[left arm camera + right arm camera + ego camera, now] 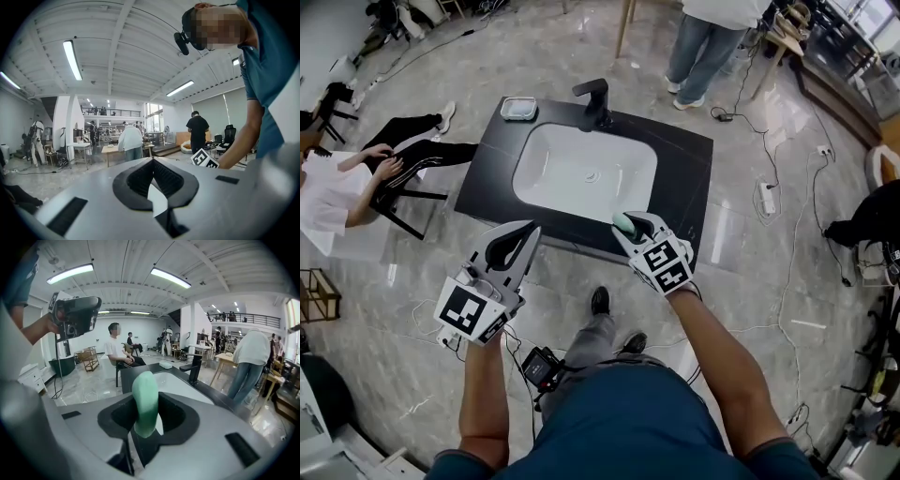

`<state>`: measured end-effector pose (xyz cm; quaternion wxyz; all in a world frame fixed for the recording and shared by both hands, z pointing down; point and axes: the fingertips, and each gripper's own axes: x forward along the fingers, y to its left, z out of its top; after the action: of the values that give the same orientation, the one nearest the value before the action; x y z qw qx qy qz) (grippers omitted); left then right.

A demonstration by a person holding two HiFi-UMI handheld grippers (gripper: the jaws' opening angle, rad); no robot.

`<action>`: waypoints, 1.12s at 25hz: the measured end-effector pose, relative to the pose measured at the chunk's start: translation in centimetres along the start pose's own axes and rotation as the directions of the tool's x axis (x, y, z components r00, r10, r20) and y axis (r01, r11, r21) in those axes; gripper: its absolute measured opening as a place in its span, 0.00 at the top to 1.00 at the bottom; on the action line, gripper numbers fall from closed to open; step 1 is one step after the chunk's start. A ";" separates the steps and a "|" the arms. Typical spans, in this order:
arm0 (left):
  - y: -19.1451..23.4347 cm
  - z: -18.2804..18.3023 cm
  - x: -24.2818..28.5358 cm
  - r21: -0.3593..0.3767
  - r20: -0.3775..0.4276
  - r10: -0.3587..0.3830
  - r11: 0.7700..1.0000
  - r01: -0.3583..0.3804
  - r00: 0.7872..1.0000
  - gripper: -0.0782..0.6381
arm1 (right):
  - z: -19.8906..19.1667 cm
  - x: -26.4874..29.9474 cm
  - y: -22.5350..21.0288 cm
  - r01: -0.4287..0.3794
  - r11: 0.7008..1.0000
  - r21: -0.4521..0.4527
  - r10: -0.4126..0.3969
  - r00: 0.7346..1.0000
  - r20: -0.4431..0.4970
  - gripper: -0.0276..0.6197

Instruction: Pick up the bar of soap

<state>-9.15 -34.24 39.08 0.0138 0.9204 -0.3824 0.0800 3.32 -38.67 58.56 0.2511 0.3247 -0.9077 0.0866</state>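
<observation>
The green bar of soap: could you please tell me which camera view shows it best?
The right gripper view: the bar of soap stands large and central, clamped in the right hand-held gripper. The head view shows only its small pale end at that gripper's tip. The left gripper view does not show it.

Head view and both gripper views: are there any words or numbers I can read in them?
No words or numbers can be read in any view.
Left marker cube: a black-and-white square pattern, not letters.
Right marker cube: the same kind of pattern.
Bar of soap: plain green, no print shows.
</observation>
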 end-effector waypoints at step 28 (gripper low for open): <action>3.5 -3.1 0.8 -0.052 -0.036 0.013 0.999 -0.014 0.999 0.89 | -7.4 7.3 1.0 -0.063 0.998 -0.009 0.059 0.972 -0.226 0.76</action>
<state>-11.50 -37.04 42.11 0.0441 0.9155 -0.3903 0.0867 0.78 -39.57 68.66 0.3525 0.2826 -0.8835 0.1234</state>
